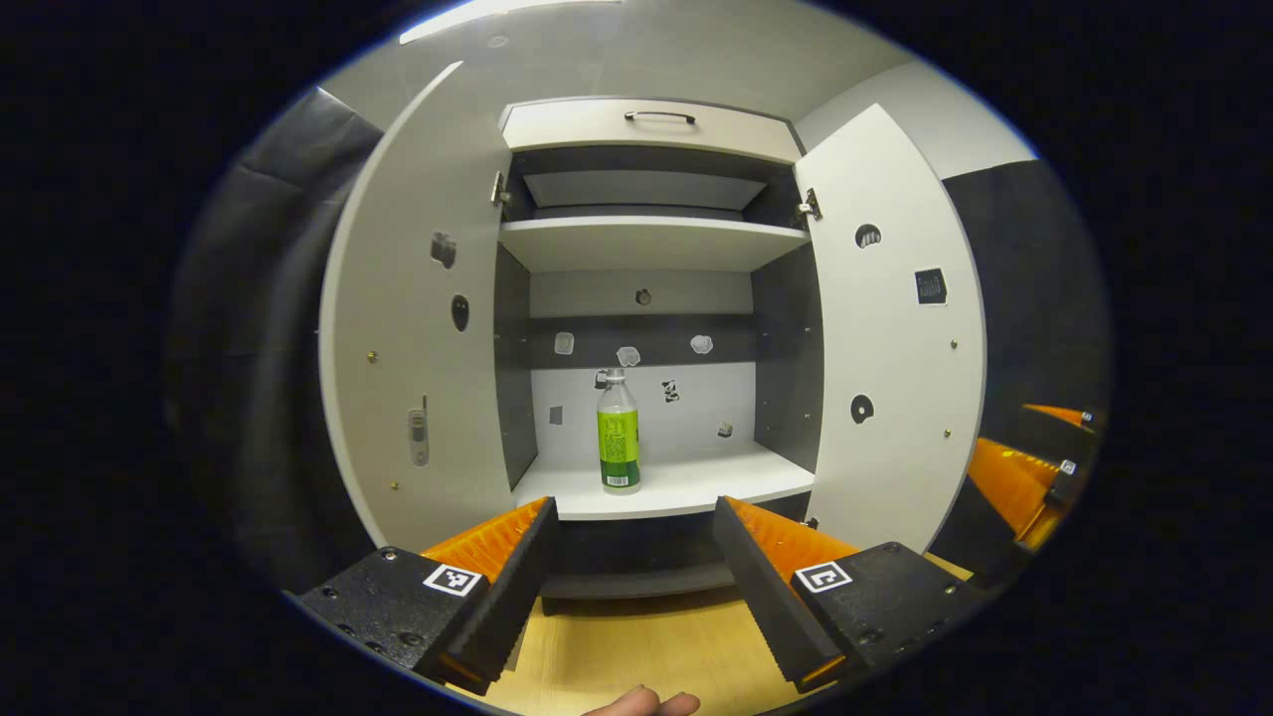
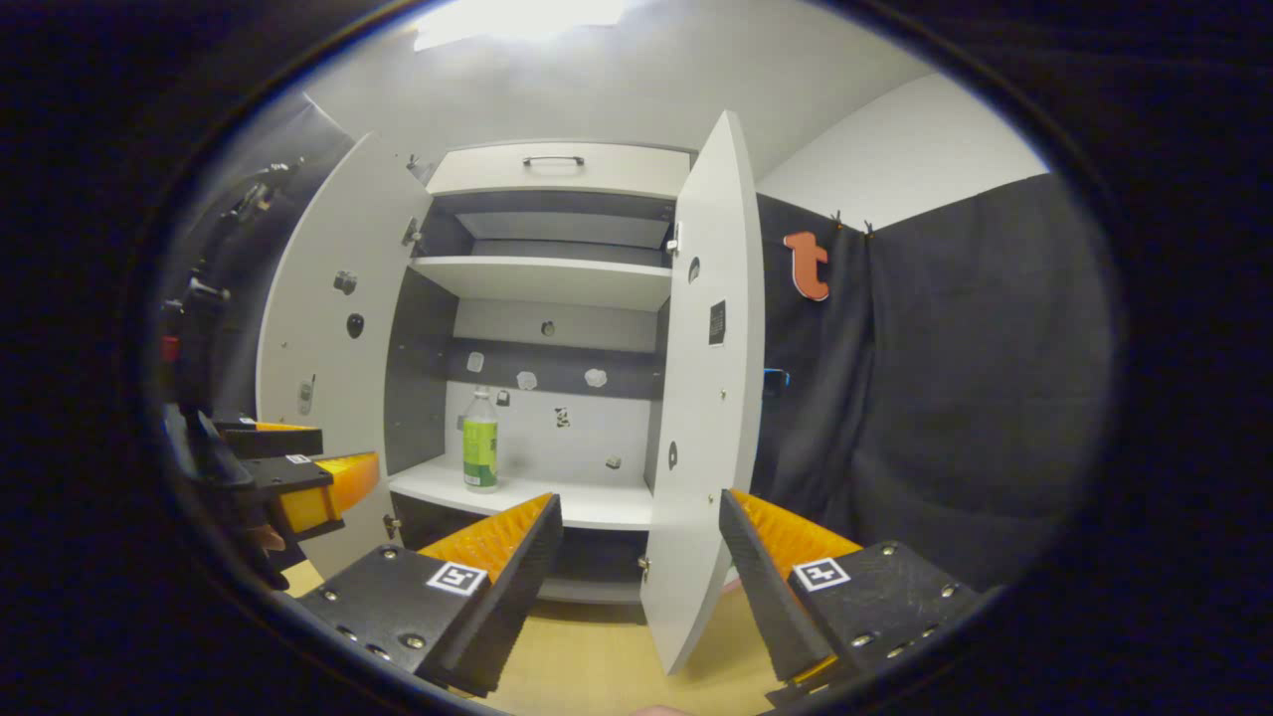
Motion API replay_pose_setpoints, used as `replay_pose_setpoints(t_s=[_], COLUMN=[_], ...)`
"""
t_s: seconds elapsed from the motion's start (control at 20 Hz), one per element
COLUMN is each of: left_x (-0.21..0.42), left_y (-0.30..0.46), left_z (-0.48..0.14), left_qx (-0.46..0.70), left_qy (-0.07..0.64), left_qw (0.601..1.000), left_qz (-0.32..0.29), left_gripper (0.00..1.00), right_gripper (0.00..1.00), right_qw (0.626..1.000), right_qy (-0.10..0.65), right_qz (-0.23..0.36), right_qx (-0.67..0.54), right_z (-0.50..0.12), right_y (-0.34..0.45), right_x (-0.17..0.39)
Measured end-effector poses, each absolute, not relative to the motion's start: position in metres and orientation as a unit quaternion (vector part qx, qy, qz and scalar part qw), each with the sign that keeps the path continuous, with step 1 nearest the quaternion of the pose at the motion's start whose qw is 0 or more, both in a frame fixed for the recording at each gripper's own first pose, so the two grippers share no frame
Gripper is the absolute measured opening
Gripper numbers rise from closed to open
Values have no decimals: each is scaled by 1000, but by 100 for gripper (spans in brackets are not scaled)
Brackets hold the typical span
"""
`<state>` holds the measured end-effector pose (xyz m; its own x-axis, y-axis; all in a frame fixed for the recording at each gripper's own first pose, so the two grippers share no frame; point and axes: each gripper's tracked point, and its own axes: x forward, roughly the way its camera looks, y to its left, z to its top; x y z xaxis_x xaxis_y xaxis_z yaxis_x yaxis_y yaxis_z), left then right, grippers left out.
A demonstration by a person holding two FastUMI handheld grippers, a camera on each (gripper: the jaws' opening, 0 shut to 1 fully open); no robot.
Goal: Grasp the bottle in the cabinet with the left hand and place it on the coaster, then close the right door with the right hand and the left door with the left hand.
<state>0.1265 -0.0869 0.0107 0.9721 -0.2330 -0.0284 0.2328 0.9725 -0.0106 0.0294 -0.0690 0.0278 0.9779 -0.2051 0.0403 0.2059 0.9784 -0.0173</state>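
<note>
The cabinet [image 1: 646, 239] is standing wide open in the left gripper view, and everything else is sitting in relation to it. Its left door [image 1: 418, 328] is swinging out to the left of the opening and its right door [image 1: 890, 328] is swinging out to the right, both showing their inner faces. The bottle [image 1: 618, 433], clear with a green label and a pale cap, is standing upright on the cabinet's lower shelf [image 1: 686, 482], near the middle of that shelf and a little forward of the back wall. Above it an upper shelf [image 1: 651, 239] is spanning the cabinet, and over that a drawer front with a dark handle [image 1: 659, 116] is closing off the top. The left gripper [image 1: 633, 567] is hovering in front of the cabinet, below the lower shelf and well apart from the bottle, its jaws spread with nothing between them. A fingertip [image 1: 641, 703] is showing below the gripper, over the wooden table [image 1: 636, 646] that is lying in front of the cabinet. In the right gripper view the right gripper [image 2: 641, 562] is hanging before the cabinet's right door [image 2: 711, 378], which is standing edge-on towards it; its jaws are likewise parted and gripping nothing. There the bottle [image 2: 480, 440] is sitting inside the cabinet, left of that door, and the left gripper [image 2: 298, 477] is showing beside the cabinet's left door [image 2: 328, 338].
</note>
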Motion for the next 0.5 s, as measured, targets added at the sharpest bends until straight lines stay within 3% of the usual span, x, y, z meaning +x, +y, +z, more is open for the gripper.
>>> replay_pose_setpoints(t_s=[0.5], left_x=[284], left_y=[-94], left_z=[-29], left_qx=[2], left_qy=[29], left_qw=[994], left_qz=[-109], left_gripper=[98], right_gripper=[96], right_qw=[988], right_qy=[-14], right_qz=[-152], right_qx=[-18], right_z=[27], right_y=[-86], right_x=[37])
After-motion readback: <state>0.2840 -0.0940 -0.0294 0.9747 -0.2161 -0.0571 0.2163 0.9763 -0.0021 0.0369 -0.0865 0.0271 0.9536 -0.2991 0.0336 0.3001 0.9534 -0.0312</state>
